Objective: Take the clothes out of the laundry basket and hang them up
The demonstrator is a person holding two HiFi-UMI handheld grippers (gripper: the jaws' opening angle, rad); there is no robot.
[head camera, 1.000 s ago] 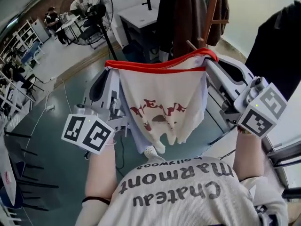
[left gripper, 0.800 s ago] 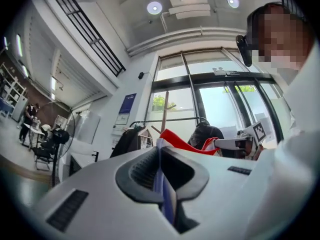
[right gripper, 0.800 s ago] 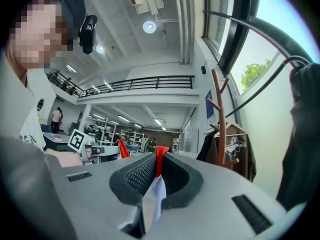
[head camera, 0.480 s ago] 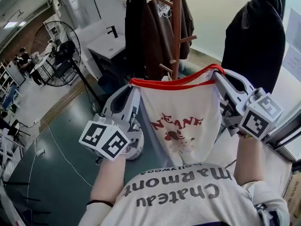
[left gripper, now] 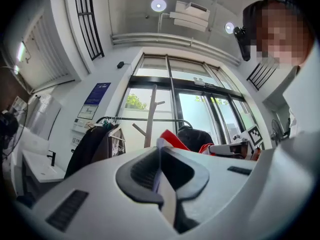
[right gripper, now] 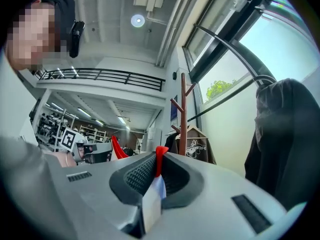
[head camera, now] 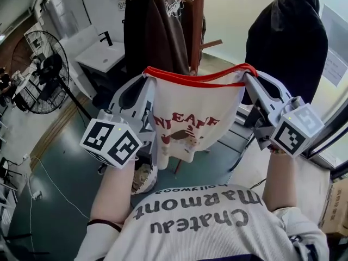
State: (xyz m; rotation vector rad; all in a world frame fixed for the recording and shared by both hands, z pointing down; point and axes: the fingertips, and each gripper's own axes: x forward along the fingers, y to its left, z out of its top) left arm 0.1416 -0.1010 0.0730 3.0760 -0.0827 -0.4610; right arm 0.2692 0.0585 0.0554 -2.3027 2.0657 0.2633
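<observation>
A white garment [head camera: 190, 129] with a red-trimmed edge and a red print hangs spread between my two grippers in the head view. My left gripper [head camera: 148, 76] is shut on its left corner; in the left gripper view the cloth [left gripper: 161, 156] is pinched between the jaws. My right gripper [head camera: 246, 74] is shut on the right corner, and the red trim [right gripper: 160, 159] sticks up from its closed jaws. Just behind the garment stands a wooden coat stand [head camera: 197, 23] with a brown top [head camera: 169, 26] hung on it. The laundry basket is not in view.
A black coat [head camera: 285, 42] hangs at the right beside tall windows. A white sink counter [head camera: 100, 53] and a floor fan [head camera: 38, 72] stand at the left. Cables run over the teal floor [head camera: 60, 156]. A cardboard box [head camera: 334, 211] sits at the right edge.
Both grippers, still gripping the garment, have swung with my view toward the coat stand and lifted slightly. The stand and black coat now sit directly behind the stretched cloth.
</observation>
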